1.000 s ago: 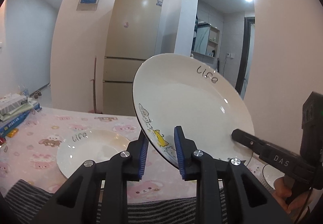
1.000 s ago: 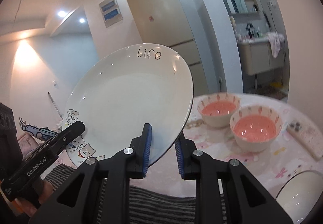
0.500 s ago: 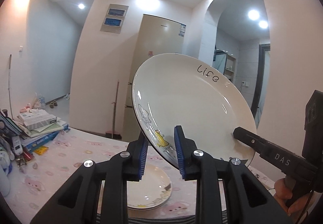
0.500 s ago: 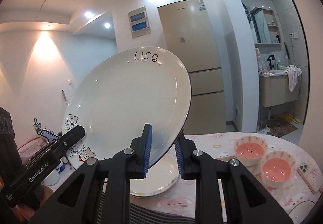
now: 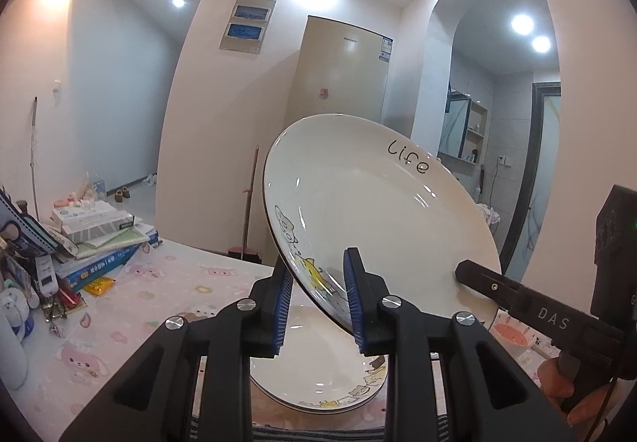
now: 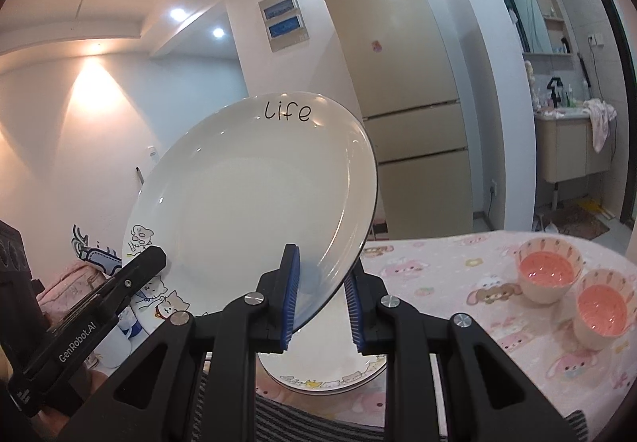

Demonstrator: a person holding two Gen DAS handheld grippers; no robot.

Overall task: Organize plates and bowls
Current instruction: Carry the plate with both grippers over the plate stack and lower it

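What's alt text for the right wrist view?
The right gripper grips the rim of a tilted white plate printed "life", with the left gripper on its opposite edge. Below sits another plate on a pink cartoon tablecloth, two pink bowls to the right, and a fridge behind.

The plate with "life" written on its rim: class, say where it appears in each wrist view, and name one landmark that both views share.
Left wrist view: the "life" plate fills centre-right, tilted, its lower rim between the left gripper pads.
Right wrist view: the same plate sits centre-left, tilted, its rim in the right gripper.
Shared landmark: the beige fridge behind.
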